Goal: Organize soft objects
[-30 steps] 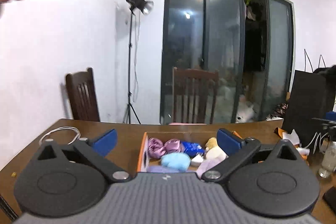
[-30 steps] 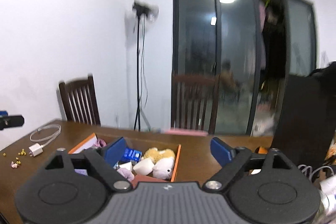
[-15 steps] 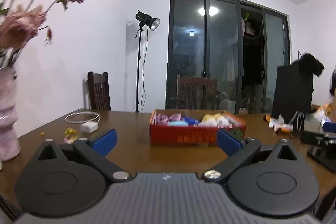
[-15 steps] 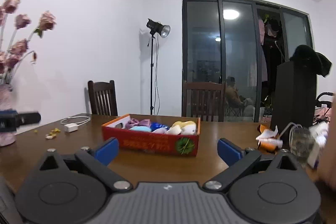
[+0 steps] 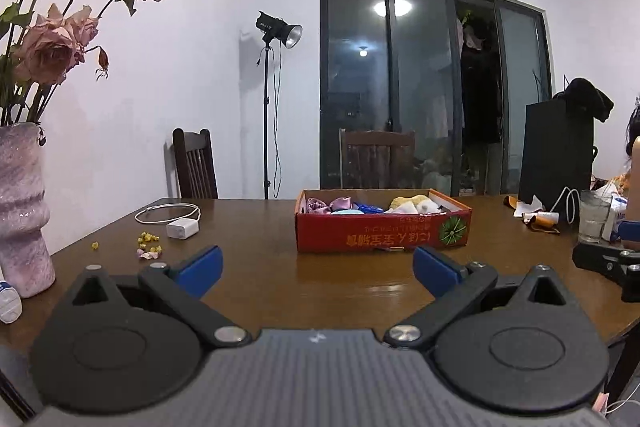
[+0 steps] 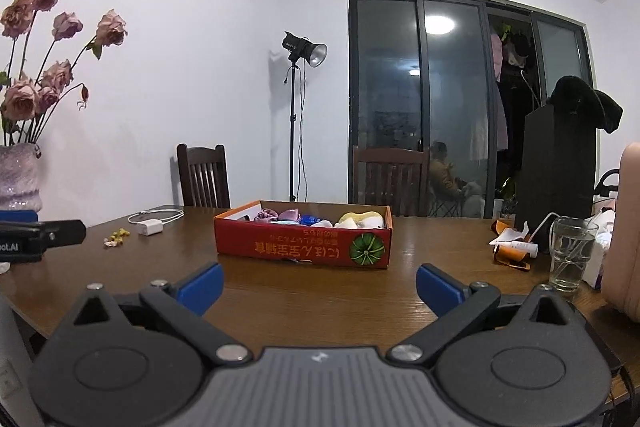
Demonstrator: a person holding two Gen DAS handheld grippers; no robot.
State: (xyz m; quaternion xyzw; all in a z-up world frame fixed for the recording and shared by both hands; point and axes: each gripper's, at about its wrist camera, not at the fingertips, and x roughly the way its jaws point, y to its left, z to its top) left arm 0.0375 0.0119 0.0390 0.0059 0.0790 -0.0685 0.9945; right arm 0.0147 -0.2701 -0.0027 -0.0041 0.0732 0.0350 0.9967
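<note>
On the brown wooden desk (image 5: 320, 283) a shallow red cardboard box (image 5: 382, 233) is sitting well ahead of both tools, and the soft objects (image 5: 372, 206) are lying packed inside it: purple satin pieces at the left end, something pale blue and bright blue in the middle, a yellow and white plush at the right end. Nearer to me, the left hand-held gripper (image 5: 318, 265) is hovering low over the bare wood with its blue-tipped jaws spread wide and nothing between them. Beside it the right hand-held gripper (image 6: 319, 283) is doing the same, its jaws standing fully apart and gripping nothing, the box straight ahead of it. Off to the left a pink vase (image 5: 22, 211) of faded roses (image 5: 52, 43) is standing at the desk's edge, with a white charger (image 5: 182, 228) and coiled cable farther along. At the right a drinking glass (image 6: 570, 253) is standing near a black bag (image 6: 556, 171).
</note>
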